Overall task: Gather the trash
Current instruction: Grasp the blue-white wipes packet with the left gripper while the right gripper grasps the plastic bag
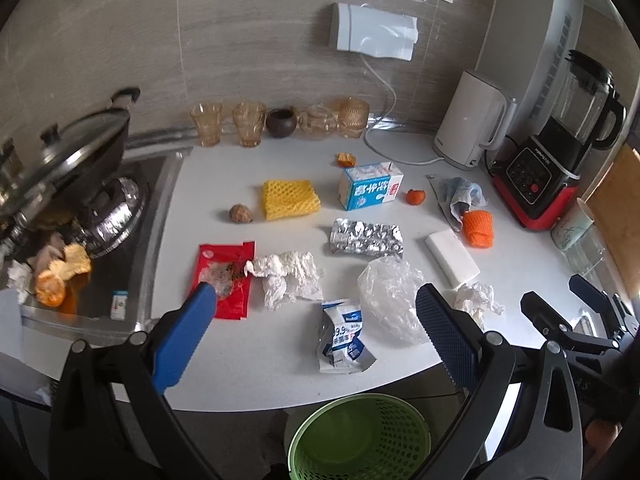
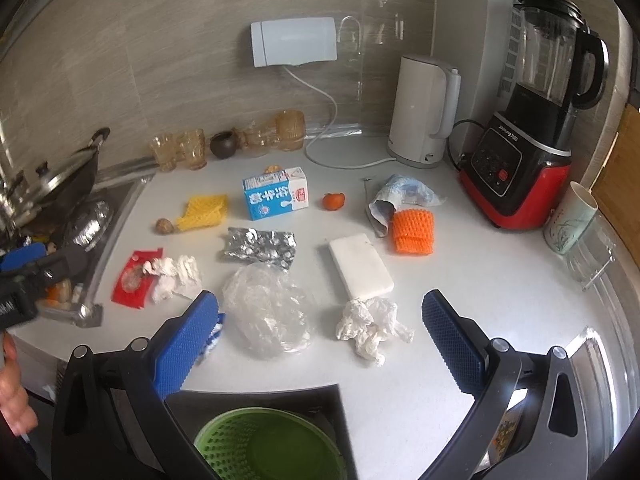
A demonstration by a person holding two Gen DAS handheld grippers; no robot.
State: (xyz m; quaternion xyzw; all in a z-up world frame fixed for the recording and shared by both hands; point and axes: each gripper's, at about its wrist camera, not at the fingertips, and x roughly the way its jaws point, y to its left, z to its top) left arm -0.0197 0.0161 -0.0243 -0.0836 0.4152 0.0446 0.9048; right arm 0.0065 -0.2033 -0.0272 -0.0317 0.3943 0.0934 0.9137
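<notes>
Both the left gripper (image 1: 316, 312) and right gripper (image 2: 320, 320) are spread wide, holding nothing. Above the round green plastic basket (image 1: 360, 436) (bottom cut off), trash covers the white counter (image 1: 520, 248); one blue-white pouch (image 1: 342, 336) hides behind a finger.

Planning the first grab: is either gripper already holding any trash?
No: the left gripper and right gripper both hang open above the counter, nothing between the fingers.
</notes>
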